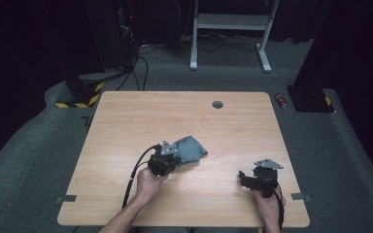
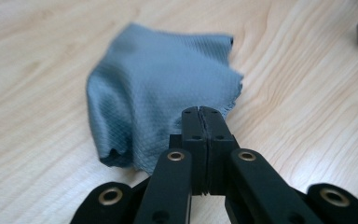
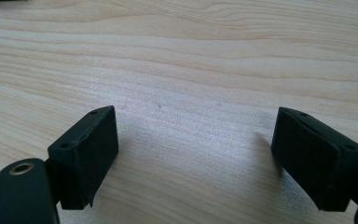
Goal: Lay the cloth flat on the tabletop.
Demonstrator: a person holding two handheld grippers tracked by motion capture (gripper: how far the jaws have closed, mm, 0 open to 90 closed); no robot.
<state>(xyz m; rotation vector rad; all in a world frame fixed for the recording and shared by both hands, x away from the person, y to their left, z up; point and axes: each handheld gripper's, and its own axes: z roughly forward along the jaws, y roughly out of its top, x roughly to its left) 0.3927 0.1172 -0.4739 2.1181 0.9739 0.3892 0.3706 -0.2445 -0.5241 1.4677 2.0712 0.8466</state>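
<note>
- Pale wood grain ran across the worktop, whose near edge lay closest to the person.
- Two forearms came in from the bottom of the high view, each hand holding a gripper.
- On the near right part of the worktop, the right hand held the right gripper just above or on the wood; which, I could not tell.
- In the right gripper view its jaws stood spread wide apart, with bare wood between them and nothing held.
- Slightly farther in and left of centre, the left hand held the left gripper.
- In the left gripper view its jaws were pressed together, pinching the near edge of the cloth.
- A grey cloth lay bunched on the worktop near its middle, just beyond the left gripper and touching it.
- Up close the cloth showed a fine diamond weave and was humped up, with a rolled fold at its near left corner.
- Both grippers were well apart from each other.
- Toward the far edge, a small round grey grommet sat in the wood.
- Beyond the worktop lay grey carpet, with black cables and a white frame on it.
</note>
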